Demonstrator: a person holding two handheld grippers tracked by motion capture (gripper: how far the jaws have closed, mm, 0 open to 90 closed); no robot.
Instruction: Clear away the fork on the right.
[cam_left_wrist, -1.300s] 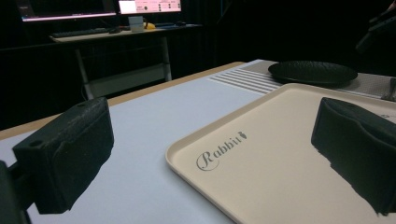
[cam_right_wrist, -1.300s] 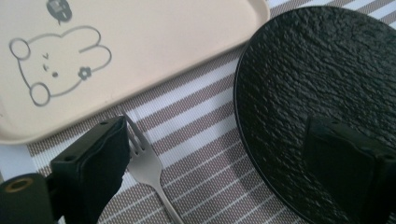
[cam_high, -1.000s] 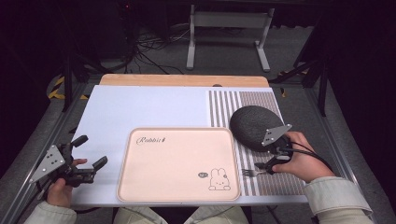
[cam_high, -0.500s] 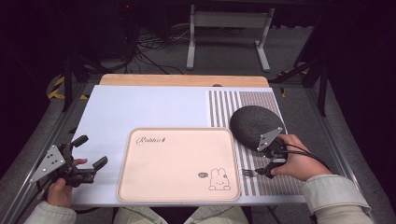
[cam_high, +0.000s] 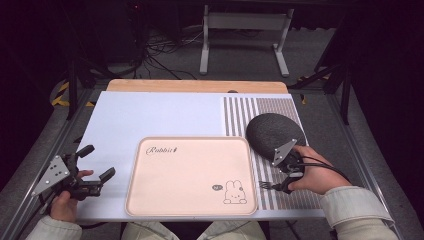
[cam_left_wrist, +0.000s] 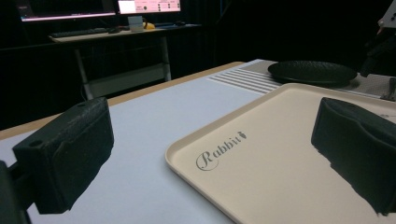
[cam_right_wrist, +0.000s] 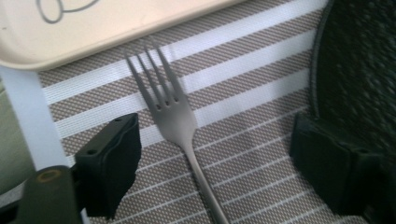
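High view: right gripper sits at lower right of frame, over the fork, which lies on the striped placemat just right of the pink tray. Dark round plate is just above the hand, also on the mat. Left gripper is parked at lower left on the white table, well apart from the fork, jaws spread, nothing in them.

Left gripper view: both black jaws stand wide at the frame's left and right edges, empty gap between. Tray fills lower right, plate at upper right, the other gripper just visible at the far right edge. This hand looks idle.

Right gripper view: fork runs up the centre of frame, tines toward the tray corner at upper left, handle going out the bottom. Jaws straddle it, one lower left, one at the right edge next to the plate rim. They've just been closing in, but clear mat shows on both sides of the fork; no contact yet, so not gripped.

Status, my read: approach and line-up done, pick not made. Left to do: finish closing on the neck or handle, lift, then place, most likely on the tray or plate. Fork lies flat on woven mat, so expect a shallow pinch; slip risk.
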